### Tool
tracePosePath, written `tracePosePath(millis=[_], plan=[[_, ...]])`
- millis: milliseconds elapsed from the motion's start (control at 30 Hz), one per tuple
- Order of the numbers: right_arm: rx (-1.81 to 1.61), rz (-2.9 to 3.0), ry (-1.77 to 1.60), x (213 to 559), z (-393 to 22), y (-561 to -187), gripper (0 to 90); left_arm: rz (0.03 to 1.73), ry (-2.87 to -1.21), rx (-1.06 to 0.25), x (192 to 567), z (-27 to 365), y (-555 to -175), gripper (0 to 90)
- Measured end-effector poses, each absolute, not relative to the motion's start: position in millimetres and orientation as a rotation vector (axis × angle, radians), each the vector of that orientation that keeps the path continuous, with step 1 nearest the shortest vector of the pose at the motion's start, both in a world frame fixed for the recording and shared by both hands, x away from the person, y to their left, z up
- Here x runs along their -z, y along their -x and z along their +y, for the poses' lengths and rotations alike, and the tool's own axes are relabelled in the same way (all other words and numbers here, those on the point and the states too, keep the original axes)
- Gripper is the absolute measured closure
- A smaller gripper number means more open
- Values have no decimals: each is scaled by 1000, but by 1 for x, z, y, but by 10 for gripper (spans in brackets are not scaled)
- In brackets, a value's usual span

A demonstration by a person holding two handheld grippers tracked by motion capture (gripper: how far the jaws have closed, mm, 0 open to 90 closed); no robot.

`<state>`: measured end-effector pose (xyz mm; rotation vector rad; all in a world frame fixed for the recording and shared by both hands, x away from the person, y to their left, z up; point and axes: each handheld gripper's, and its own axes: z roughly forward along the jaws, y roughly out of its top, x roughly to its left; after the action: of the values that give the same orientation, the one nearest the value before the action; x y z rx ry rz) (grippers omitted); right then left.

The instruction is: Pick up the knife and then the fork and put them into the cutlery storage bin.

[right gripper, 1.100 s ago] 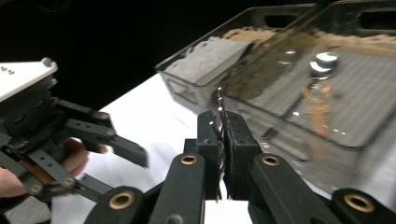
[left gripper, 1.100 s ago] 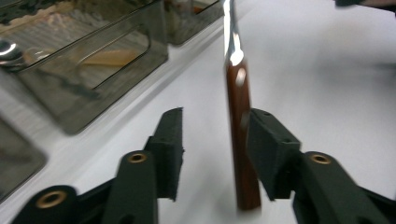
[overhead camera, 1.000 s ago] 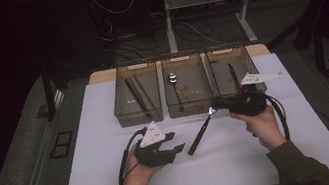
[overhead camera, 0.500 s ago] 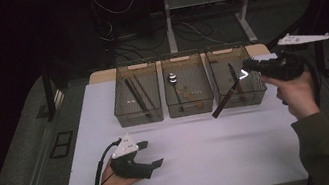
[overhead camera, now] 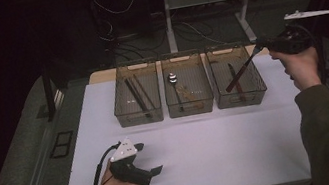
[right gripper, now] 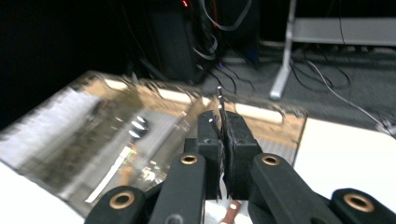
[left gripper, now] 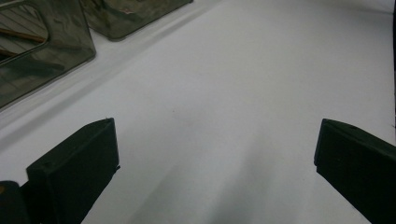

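Knife (overhead camera: 239, 74) hangs slanted above the right bin (overhead camera: 258, 88), clamped by one end in the right gripper (overhead camera: 260, 46), its dark handle pointing down toward 7 o'clock. In the right gripper view the pads (right gripper: 237, 142) are pressed together on a thin metal blade (right gripper: 220, 109). Judged: held high and tilted so it can drop in lengthwise beside the utensils already lying there.

Left gripper (overhead camera: 150, 158) rests low at 7 o'clock on the white table (overhead camera: 223, 153), well apart from the bins; its jaws have just been opening and stand wide with nothing between them, so it is evidently parked.

Middle bin (overhead camera: 190, 106) holds a spoon (overhead camera: 172, 78); left bin (overhead camera: 138, 116) holds dark sticks. The right bin's near wall is the only obstacle in the lowering path.
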<state>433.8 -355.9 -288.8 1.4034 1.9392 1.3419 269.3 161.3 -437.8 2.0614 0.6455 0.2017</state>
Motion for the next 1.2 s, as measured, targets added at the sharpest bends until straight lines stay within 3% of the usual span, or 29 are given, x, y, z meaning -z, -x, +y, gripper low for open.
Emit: tracePosePath(millis=[567, 600, 700, 800, 1200], plan=[[-1279, 2114, -1589, 353, -337, -480, 863, 622, -2071, -182, 438, 159, -269, 0], [-1275, 2106, -1593, 354, -337, -481, 846, 622, -2069, -182, 438, 158, -269, 0], [-1091, 2064, -1558, 359, -334, -482, 534, 627, -2063, -185, 438, 158, -268, 0], [-1019, 1980, -1546, 360, -340, -479, 411, 630, -2058, -188, 438, 158, -268, 0], [-1134, 2001, -1469, 358, -347, -463, 283, 626, -2067, -188, 439, 158, -270, 0]])
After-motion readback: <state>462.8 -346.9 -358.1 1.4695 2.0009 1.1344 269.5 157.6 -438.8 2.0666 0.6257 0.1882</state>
